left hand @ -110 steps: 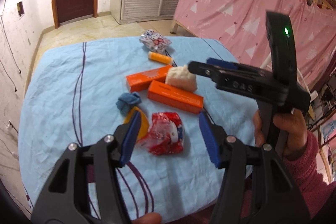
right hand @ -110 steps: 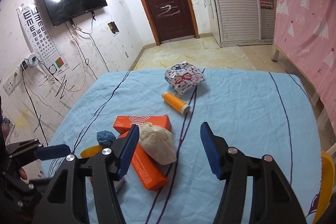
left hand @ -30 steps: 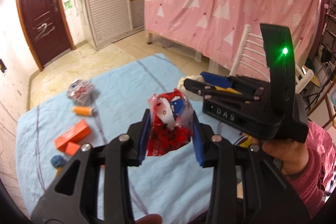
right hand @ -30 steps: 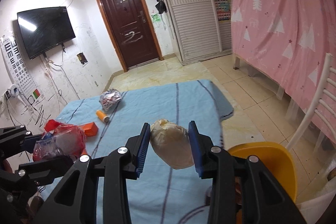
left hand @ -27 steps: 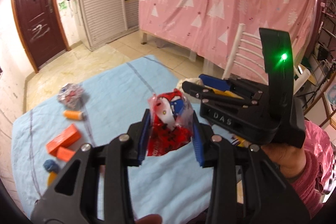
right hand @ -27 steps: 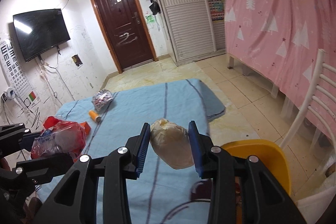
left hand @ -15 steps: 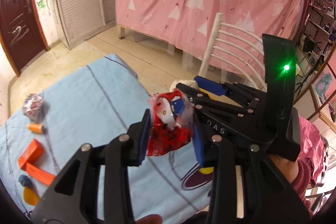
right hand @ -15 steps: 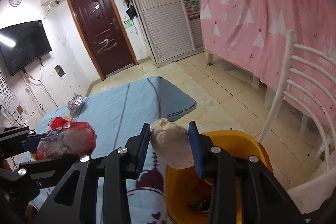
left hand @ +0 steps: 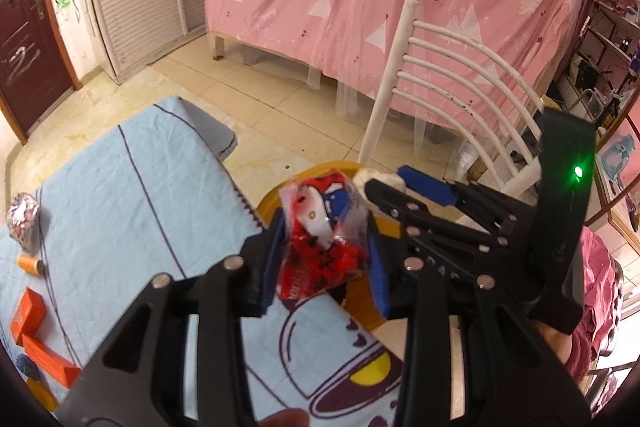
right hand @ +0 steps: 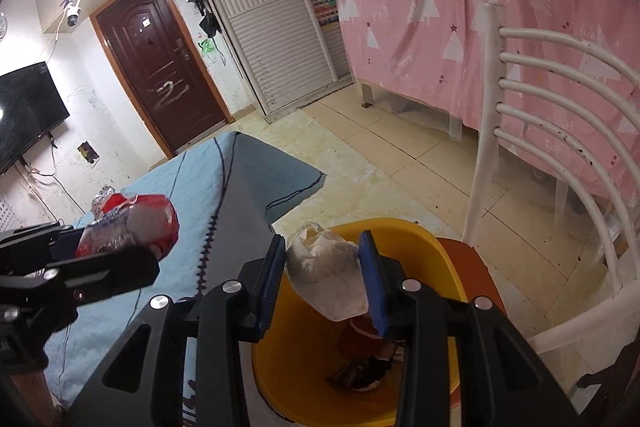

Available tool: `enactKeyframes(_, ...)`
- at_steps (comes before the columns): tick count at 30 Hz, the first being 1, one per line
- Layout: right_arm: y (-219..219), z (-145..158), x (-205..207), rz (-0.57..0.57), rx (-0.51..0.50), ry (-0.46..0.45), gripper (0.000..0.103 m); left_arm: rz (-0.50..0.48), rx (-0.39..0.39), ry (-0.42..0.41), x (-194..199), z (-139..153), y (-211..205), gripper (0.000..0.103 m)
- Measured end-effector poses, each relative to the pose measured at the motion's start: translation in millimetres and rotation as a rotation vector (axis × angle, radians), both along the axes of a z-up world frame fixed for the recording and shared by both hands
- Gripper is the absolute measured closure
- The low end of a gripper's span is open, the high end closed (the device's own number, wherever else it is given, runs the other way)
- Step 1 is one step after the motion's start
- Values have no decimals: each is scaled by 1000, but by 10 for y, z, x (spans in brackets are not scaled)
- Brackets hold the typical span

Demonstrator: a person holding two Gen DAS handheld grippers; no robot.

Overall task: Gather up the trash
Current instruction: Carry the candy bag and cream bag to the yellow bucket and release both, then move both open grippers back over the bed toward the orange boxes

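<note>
My left gripper [left hand: 320,251] is shut on a crumpled red snack wrapper [left hand: 324,243], held in the air at the table's right edge. My right gripper [right hand: 324,279] is shut on a whitish crumpled plastic bag [right hand: 326,275], which hangs over the open yellow bin [right hand: 420,239]. The bin stands on an orange chair seat and holds some dark scraps at its bottom. In the left wrist view the right gripper [left hand: 384,183] crosses in front, with the bin's rim [left hand: 276,197] partly showing behind the wrapper. From the right wrist camera, the left gripper [right hand: 72,247] and its wrapper [right hand: 136,223] appear at the left.
A blue cloth covers the table [left hand: 120,195]. On it lie two orange boxes [left hand: 36,331], a small orange bottle [left hand: 28,264], a blue wad [left hand: 26,365] and a shiny wrapped packet [left hand: 22,215]. A white chair back [right hand: 540,131] rises right of the bin; pink curtain behind.
Both grippers have swung right and down off the table, still gripping the wrapper and the bag. The yellow bin has come into view and the bag is now over its opening.
</note>
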State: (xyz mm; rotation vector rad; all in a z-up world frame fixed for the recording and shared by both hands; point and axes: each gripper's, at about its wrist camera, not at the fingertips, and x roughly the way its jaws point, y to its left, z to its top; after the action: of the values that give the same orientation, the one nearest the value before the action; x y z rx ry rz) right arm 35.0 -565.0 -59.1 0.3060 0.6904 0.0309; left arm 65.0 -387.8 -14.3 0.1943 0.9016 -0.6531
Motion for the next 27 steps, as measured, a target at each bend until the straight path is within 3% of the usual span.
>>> enactKeyframes(4, -52, -48, -29, -10, 7, 9, 72, 11, -12, 27, 59, 7, -35, 66)
enactKeyframes(6, -59, -66, -25, -11, 8, 13, 72, 13, -19, 33, 75, 18, -59, 54)
enactKeyframes(8, -53, -80, -22, -12, 13, 16, 71, 21, -26, 27, 82, 34, -68, 34)
enactKeyframes(19, -40, -44, -19, -10, 19, 15, 70, 74, -49, 20, 76, 118, 111, 34)
enactKeyframes(27, 198, 160, 45, 26, -9, -6, 70, 111, -75, -2, 37, 254, 397, 34)
